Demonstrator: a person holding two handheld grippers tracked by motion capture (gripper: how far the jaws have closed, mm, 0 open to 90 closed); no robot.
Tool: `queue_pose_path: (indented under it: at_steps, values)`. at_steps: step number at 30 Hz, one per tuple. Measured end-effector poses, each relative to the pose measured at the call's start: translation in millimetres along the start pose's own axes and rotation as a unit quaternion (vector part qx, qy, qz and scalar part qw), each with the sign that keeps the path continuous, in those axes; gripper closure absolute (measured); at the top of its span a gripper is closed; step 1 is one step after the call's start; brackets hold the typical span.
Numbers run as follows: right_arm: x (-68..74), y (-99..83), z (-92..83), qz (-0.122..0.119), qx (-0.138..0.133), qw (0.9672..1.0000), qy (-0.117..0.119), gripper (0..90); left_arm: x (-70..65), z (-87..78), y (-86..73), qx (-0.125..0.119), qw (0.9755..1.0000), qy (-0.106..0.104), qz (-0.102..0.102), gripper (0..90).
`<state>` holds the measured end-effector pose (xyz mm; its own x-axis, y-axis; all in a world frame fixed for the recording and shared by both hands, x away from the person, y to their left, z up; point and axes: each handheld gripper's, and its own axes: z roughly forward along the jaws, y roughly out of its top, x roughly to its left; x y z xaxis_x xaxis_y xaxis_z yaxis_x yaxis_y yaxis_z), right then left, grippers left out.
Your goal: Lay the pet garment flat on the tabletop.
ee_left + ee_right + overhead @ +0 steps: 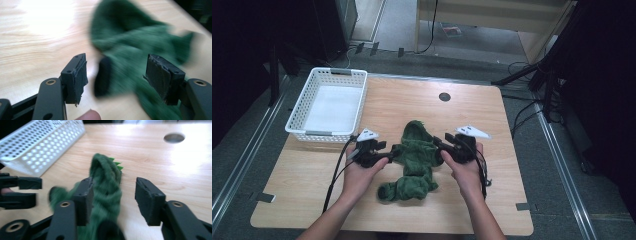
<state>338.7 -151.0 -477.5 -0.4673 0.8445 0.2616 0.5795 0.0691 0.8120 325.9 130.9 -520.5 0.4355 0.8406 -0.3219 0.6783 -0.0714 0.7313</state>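
At the worktop's (492, 125) far-left corner sits a white basket (328, 105); toward the near edge, the left gripper (388, 157) and right gripper (438, 143), jaws wide, flank a green plush toy (414, 160). No writing is legible.

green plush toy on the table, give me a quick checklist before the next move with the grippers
1. Left gripper open: ok, jaws stand wide apart.
2. Right gripper open: ok, jaws apart.
3. Toy between the grippers: ok, it lies on the table with a gripper at each side.
4. Toy within the jaws' span: ok, green fabric shows between both pairs of jaws.
5. Pads touching the toy: cannot tell, both gripper views are blurred.
6. Basket ready to receive: ok, it looks empty and sits at the table's far left corner.
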Motion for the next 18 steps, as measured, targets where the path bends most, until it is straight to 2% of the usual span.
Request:
queue_pose_path:
  at_steps: [1,2,3,4,5,6,7,8,10,12,13,15,17,18]
  values:
    - [-2.1,2.7,10.4,0.007,0.008,0.9999,-0.003,49.1,1.5,6.5,1.1,0.009,0.9999,-0.005,-0.002,36.1]
    - [-5.3,3.1,28.4,0.019,0.029,0.9994,0.006,52.5,1.8,10.6,1.1,0.020,0.9998,-0.008,0.004,45.4]
    - [-5.3,3.1,28.4,0.019,0.029,0.9994,0.006,52.5,1.5,13.4,-0.3,0.028,0.9994,-0.007,0.018,53.2]
    - [-6.1,1.4,36.6,0.020,0.043,0.9987,0.019,53.7,1.4,15.1,-2.5,0.037,0.9988,-0.010,0.031,53.2]
    - [-6.3,-1.6,44.3,0.012,0.058,0.9981,0.018,57.6,1.8,15.3,-5.1,0.048,0.9976,-0.010,0.048,61.2]
    - [-7.4,-9.4,56.2,-0.007,0.094,0.9955,-0.001,68.2,2.7,14.5,-8.8,0.052,0.9967,-0.007,0.062,75.5]
    - [-7.4,-9.4,56.2,-0.007,0.094,0.9955,-0.001,68.2,3.8,13.5,-10.6,0.055,0.9963,-0.008,0.066,75.5]
    - [-8.6,-11.8,57.9,-0.009,0.100,0.9949,-0.009,74.5,5.7,11.7,-12.6,0.060,0.9957,-0.012,0.070,79.6]
    - [-14.5,-16.0,55.8,-0.005,0.088,0.9956,-0.032,84.7,8.4,6.6,-15.7,0.068,0.9943,-0.017,0.081,83.9]
    - [-22.1,-17.9,50.7,0.004,0.072,0.9964,-0.044,85.7,9.1,3.1,-16.4,0.070,0.9936,-0.023,0.086,83.9]
    - [-25.8,-18.1,49.1,0.007,0.073,0.9966,-0.038,84.0,9.1,1.1,-15.6,0.067,0.9931,-0.030,0.091,81.9]
    - [-30.4,-17.5,45.7,0.005,0.070,0.9970,-0.033,77.1,9.6,-1.2,-11.9,0.043,0.9935,-0.047,0.095,64.0]
    - [-34.4,-13.4,39.6,0.009,0.048,0.9987,-0.010,69.2,11.2,0.9,-4.1,0.027,0.9949,-0.048,0.085,48.4]
    - [-35.2,-11.4,37.9,0.011,0.040,0.9991,-0.004,66.9,12.5,3.4,1.5,0.024,0.9956,-0.047,0.077,44.6]
